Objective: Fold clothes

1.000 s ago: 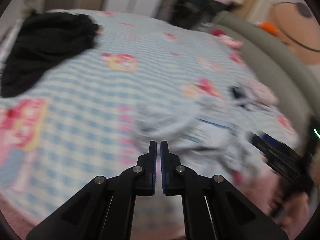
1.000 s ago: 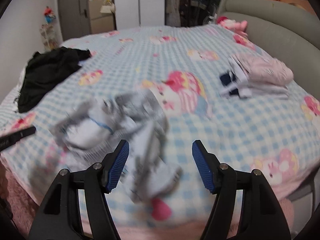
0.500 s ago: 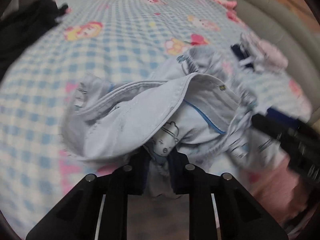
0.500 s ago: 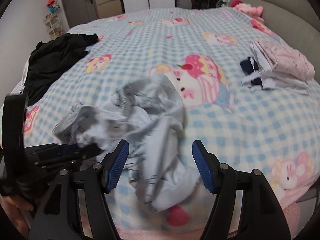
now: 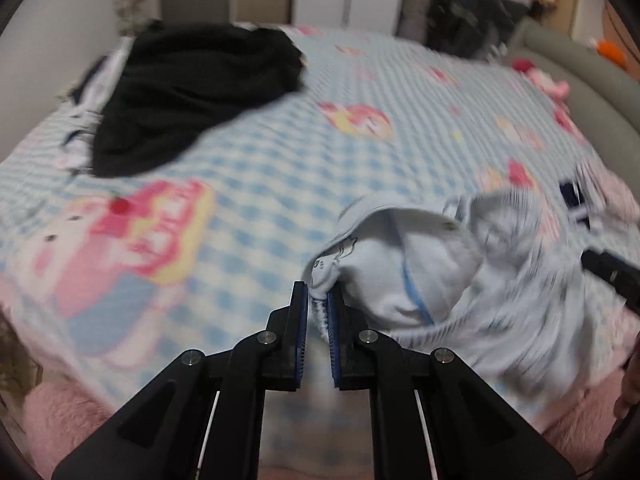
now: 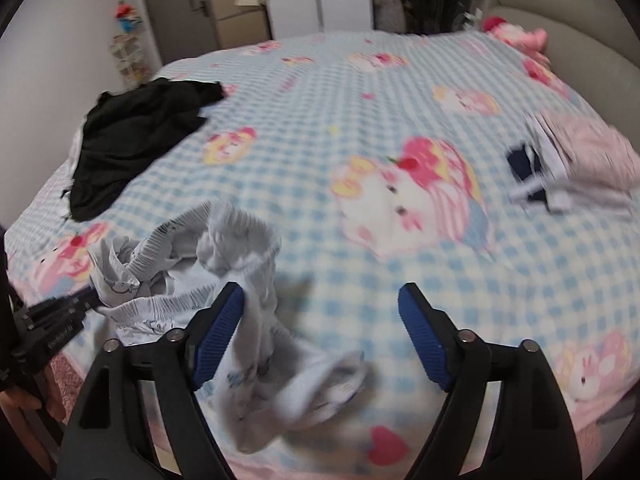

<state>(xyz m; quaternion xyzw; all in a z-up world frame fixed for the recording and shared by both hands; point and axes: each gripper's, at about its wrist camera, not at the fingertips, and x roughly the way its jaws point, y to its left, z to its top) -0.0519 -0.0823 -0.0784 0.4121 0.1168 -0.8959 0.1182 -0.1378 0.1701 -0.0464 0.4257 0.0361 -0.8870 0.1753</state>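
A crumpled pale grey-blue garment [image 5: 440,276] with small cartoon prints lies near the front edge of the bed. My left gripper [image 5: 318,300] is shut on an edge of it and lifts that part. In the right wrist view the same garment [image 6: 224,280] lies at the lower left, with the left gripper [image 6: 52,320] at its left side. My right gripper [image 6: 320,320] is open and empty, hovering above the bed with its left finger over the garment's right part.
The bed has a blue checked cartoon-print sheet [image 6: 360,120]. A black garment [image 6: 132,132] lies at the far left. A stack of folded pink, white and navy clothes [image 6: 568,164] sits at the right. A grey headboard [image 6: 560,12] runs along the right side.
My left gripper closed on the pale garment's edge and pulled it up and to the left. The garment shifted left in the right wrist view. My right gripper stayed open.
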